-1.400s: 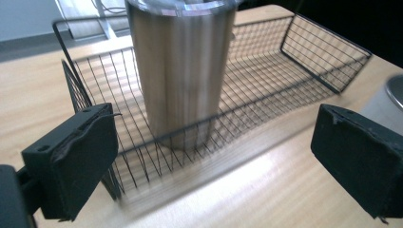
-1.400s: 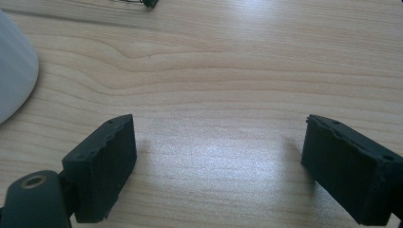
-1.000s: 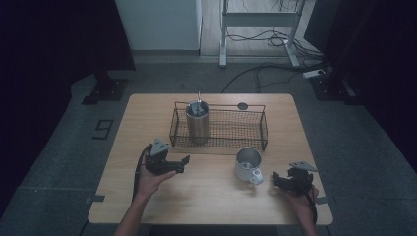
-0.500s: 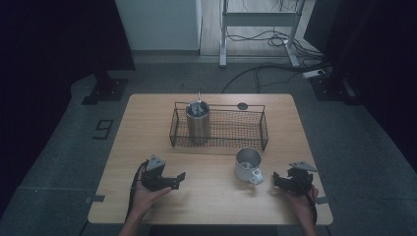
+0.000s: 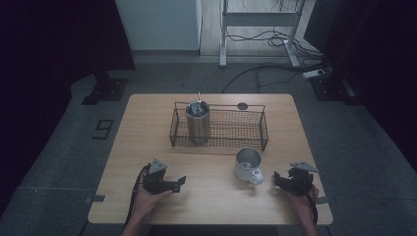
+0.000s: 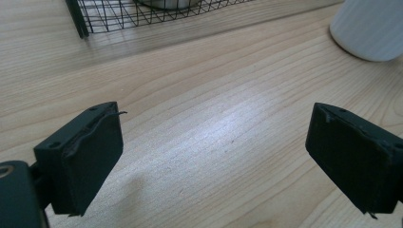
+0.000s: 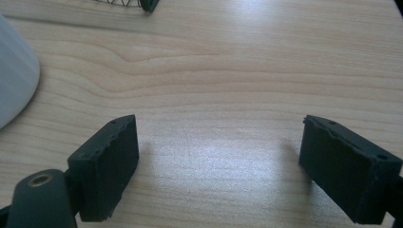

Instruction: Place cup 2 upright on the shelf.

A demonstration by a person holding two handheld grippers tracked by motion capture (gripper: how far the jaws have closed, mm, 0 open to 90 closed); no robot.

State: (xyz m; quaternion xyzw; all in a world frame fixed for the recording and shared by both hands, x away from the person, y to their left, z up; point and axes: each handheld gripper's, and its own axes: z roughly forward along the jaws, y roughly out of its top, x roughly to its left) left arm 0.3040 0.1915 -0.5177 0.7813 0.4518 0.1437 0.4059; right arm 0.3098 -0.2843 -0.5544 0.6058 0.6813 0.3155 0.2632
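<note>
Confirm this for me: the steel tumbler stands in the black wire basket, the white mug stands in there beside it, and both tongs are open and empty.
One detail is wrong. The white ribbed mug stands on the wooden table in front of the black wire basket, not inside it, as the high view shows. The steel tumbler does stand in the basket, and the left tongs and right tongs are open and empty.

mug point(image 5: 247, 165) blocks centre; wire basket point(image 5: 219, 129) behind; front table point(image 5: 211, 201) bare wood

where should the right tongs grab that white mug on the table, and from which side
Probably by the handle: the white mug stands upright on the table in front of the wire basket, and its handle juts toward the right tongs, which are open. Coming in low from the mug's right-front, jaws either side of the handle, looks simplest.
</note>
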